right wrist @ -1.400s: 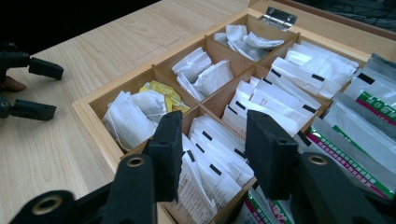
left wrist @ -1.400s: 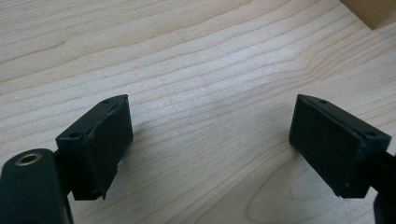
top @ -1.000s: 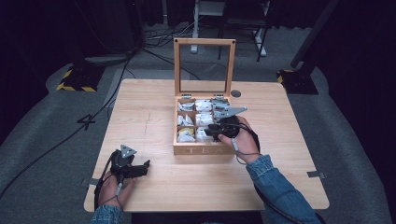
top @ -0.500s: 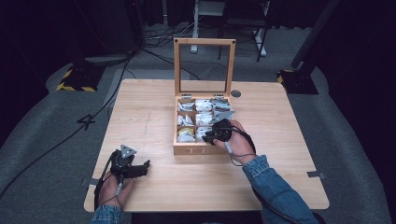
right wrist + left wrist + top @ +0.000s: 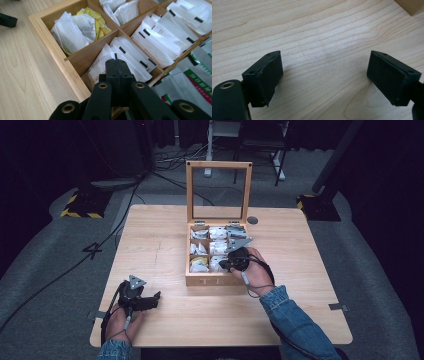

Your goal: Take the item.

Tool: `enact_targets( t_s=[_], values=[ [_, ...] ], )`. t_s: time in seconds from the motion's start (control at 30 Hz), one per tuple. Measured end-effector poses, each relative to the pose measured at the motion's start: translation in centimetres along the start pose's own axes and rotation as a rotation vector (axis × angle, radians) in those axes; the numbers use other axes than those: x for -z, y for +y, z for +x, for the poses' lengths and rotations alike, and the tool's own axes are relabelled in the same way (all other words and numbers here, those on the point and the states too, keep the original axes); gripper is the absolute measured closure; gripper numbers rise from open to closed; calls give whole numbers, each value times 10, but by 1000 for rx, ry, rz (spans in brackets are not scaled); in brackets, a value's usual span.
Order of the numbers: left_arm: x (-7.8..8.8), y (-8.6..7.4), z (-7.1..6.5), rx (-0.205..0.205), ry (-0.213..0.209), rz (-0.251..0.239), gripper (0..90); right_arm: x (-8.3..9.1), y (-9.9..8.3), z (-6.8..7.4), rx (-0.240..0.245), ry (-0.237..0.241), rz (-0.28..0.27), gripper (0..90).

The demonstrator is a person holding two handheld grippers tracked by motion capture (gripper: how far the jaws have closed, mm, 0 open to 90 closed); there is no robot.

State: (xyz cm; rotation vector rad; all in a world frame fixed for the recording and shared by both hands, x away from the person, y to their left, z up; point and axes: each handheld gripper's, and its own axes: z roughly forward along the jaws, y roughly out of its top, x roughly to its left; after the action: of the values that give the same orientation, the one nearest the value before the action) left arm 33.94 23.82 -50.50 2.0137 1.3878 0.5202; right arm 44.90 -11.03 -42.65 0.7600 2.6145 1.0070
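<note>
A wooden tea box point(image 5: 210, 281) stands mid-table with its glass lid point(image 5: 218, 190) raised upright. Its compartments hold white tea bags point(image 5: 72, 30), a yellow one point(image 5: 96, 18) and striped white packets point(image 5: 160, 37). My right gripper point(image 5: 225, 265) hovers over the box's front right compartments. Its jaws are pressed together point(image 5: 116, 65) just above the striped packets, with nothing visibly between them. My left gripper point(image 5: 156, 296) rests on the table at the front left, and its jaws point(image 5: 324, 75) stand wide apart over bare wood.
A corner of the box point(image 5: 409, 6) lies ahead of the left gripper. Green and red packets point(image 5: 200, 72) fill the compartment to the right of the right gripper. A dark round disc point(image 5: 252, 220) sits behind the box. Cables run across the floor beyond the table.
My right gripper has shifted a little toward the front of the box and lower over the compartments. The left gripper has stayed where it was.
</note>
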Motion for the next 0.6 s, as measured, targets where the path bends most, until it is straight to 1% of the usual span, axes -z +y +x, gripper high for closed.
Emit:
enact_targets(
  t_s=[0.1, 0.17, 0.3, 0.37, 0.43, 0.5, 0.53, 0.6],
  values=[
    [0, 0, 0, 0, 0, 0, 137, 6, 2, 0, 4, -8, -28, 900],
    [0, 0, 0, 0, 0, 0, 137, 8, 3, 0, 6, -10, -34, 900],
    [0, 0, 0, 0, 0, 0, 137, 16, 5, -2, 5, -21, -73, 900],
    [0, 0, 0, 0, 1, 0, 137, 24, 6, -3, 1, -30, -104, 900],
    [0, 0, 0, 0, 1, 0, 137, 26, 6, -3, 2, -31, -111, 900],
    [0, 0, 0, 0, 0, 0, 137, 32, 7, -2, 3, -38, -135, 900],
    [0, 0, 0, 0, 1, 0, 137, 32, 7, -2, 3, -38, -135, 900],
    [0, 0, 0, -1, 1, -1, 137, 36, 8, -2, 2, -39, -151, 900]
  ],
)
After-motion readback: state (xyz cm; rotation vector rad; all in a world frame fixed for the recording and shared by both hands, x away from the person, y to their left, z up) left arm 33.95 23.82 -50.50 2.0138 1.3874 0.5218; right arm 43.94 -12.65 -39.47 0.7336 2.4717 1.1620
